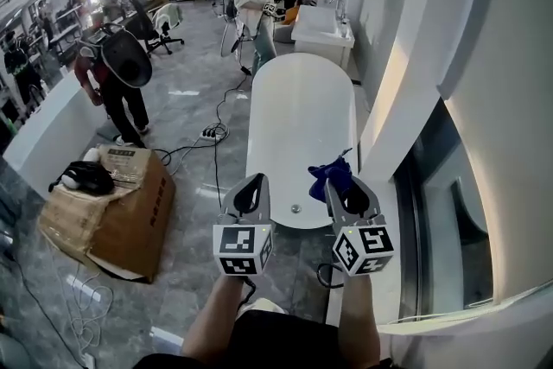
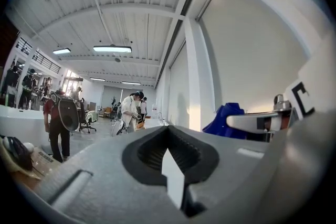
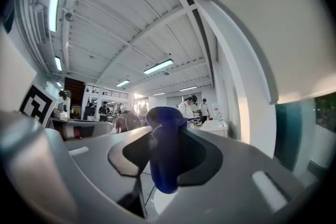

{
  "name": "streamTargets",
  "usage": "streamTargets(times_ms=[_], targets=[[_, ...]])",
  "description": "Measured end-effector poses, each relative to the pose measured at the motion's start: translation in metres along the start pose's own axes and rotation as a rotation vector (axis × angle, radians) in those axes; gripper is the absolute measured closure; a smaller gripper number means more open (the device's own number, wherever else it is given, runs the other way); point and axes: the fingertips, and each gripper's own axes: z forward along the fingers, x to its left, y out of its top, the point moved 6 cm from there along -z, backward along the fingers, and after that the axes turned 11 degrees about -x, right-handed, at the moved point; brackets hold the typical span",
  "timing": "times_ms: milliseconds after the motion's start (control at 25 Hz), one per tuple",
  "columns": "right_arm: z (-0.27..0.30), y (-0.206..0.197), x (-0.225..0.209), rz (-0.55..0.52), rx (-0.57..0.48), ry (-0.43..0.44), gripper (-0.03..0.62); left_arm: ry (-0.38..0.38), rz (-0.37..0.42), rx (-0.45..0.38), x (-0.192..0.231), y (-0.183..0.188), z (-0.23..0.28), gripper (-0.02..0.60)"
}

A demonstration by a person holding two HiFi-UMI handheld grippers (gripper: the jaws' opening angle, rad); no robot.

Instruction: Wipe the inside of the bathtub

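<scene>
A long white bathtub (image 1: pixel 298 112) stands ahead of me beside the right wall, its inside hidden under a smooth white top. My right gripper (image 1: pixel 343 187) is shut on a blue cloth (image 1: pixel 333 173), held over the tub's near right corner; the cloth (image 3: pixel 165 152) fills the gap between the jaws in the right gripper view. My left gripper (image 1: pixel 249 193) hovers over the tub's near left edge with its jaws closed and nothing between them. The left gripper view shows the blue cloth (image 2: pixel 227 117) off to the right.
A cardboard box (image 1: pixel 112 207) with a black bag sits on the floor at left. Cables and a power strip (image 1: pixel 210 134) lie left of the tub. A second white tub (image 1: pixel 321 28) stands farther back. Several people (image 1: pixel 255 0) stand around the room. A white wall runs along the right.
</scene>
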Motion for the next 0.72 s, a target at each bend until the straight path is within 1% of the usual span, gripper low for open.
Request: streamTargets(times_ms=[80, 160, 360, 480, 600, 720], targets=[[-0.009, -0.009, -0.019, 0.009, 0.025, -0.066, 0.462, 0.016, -0.020, 0.016, 0.003, -0.008, 0.001, 0.578], [-0.017, -0.016, -0.033, 0.025, 0.047, -0.114, 0.462, 0.025, -0.022, 0.035, 0.005, -0.013, 0.003, 0.578], [-0.027, -0.019, -0.059, 0.033, 0.059, -0.188, 0.462, -0.026, -0.043, 0.062, -0.011, -0.019, 0.012, 0.578], [-0.023, -0.020, -0.060, 0.041, 0.056, -0.188, 0.462, -0.044, -0.036, 0.069, -0.013, -0.021, 0.015, 0.578], [-0.016, -0.021, -0.055, 0.040, 0.058, -0.162, 0.462, -0.034, -0.037, 0.065, -0.007, -0.018, 0.017, 0.578], [-0.009, -0.020, -0.047, 0.031, 0.057, -0.120, 0.462, -0.013, -0.072, 0.056, 0.001, -0.014, 0.018, 0.578]])
